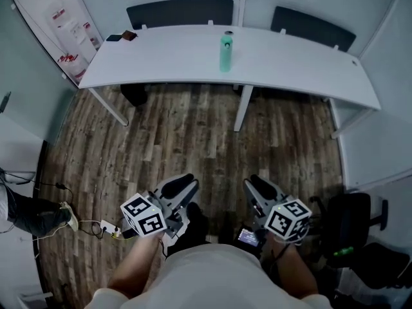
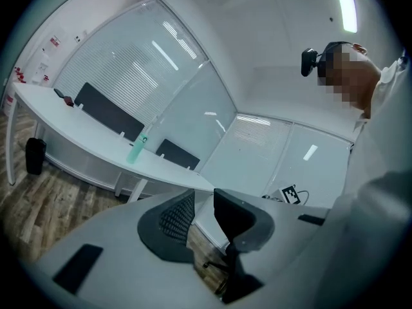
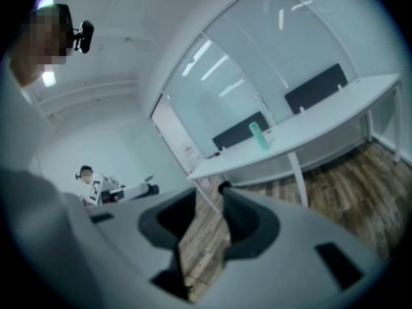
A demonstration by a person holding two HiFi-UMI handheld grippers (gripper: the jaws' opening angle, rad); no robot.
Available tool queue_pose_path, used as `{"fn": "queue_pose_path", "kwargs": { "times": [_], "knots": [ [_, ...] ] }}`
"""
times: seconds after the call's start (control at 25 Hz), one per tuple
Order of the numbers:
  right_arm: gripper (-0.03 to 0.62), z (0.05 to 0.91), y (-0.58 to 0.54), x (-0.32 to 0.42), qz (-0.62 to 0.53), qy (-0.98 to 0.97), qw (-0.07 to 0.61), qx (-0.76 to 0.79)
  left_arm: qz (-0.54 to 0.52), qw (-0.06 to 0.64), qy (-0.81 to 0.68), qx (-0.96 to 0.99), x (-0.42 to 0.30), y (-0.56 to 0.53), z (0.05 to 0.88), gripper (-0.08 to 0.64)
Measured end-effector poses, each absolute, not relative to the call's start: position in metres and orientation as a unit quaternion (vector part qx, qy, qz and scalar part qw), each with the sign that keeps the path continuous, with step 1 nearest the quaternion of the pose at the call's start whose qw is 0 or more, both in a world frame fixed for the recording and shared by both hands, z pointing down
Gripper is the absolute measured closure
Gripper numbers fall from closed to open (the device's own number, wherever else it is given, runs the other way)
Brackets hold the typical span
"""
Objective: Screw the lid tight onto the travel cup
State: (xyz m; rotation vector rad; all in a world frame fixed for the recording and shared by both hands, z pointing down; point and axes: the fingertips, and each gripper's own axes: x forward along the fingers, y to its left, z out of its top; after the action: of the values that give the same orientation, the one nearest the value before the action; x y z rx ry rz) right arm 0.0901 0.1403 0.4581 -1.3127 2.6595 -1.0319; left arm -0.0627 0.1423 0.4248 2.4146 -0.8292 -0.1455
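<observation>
Travel cup point(image 1: 226, 53) stands upright on the white table point(image 1: 290, 63), about mid-length, nearer the far edge. Pale green body, long axis vertical, base on the tabletop. Dark lid point(image 1: 228, 34) sits on top, pointing up. Can't tell whether it is screwed down. The cup also shows small in the left gripper view point(image 2: 136, 150) and the right gripper view point(image 3: 260, 137), upright in both.

The person is well back from the table, over the wood floor point(image 1: 193, 140), with both tools held low in front of the body. Left gripper point(image 1: 183, 184) points about level toward the table, jaws a little apart, with only floor showing through the gap point(image 2: 203, 201). Right gripper point(image 1: 257, 184) tips slightly down, jaws also parted and holding nothing point(image 3: 206, 198). Both are well apart from the cup.

Two dark chair backs point(image 1: 180, 10) sit behind the table. A small dark item point(image 1: 121, 37) lies at the table's left end. A black office chair point(image 1: 351, 227) is beside the person on the right.
</observation>
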Motion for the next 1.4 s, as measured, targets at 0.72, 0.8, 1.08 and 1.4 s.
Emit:
{"fn": "queue_pose_path", "kwargs": {
  "times": [0.72, 0.8, 1.08, 1.4],
  "knots": [
    [0.451, 0.453, 0.032, 0.023, -0.314, 0.822, 0.0, -0.475, -0.04, 0.283, -0.26, 0.922, -0.138, 0.037, 0.432, 0.459],
    [0.45, 0.45, 0.024, 0.023, -0.311, 0.822, 0.0, -0.477, -0.041, 0.283, -0.259, 0.923, -0.139, 0.028, 0.432, 0.457],
    [0.451, 0.449, -0.011, 0.033, -0.311, 0.825, -0.003, -0.472, -0.035, 0.286, -0.259, 0.922, -0.123, -0.002, 0.436, 0.459],
    [0.451, 0.455, -0.08, 0.059, -0.315, 0.841, -0.01, -0.44, -0.03, 0.275, -0.3, 0.913, -0.1, -0.065, 0.443, 0.459]
  ]
}}
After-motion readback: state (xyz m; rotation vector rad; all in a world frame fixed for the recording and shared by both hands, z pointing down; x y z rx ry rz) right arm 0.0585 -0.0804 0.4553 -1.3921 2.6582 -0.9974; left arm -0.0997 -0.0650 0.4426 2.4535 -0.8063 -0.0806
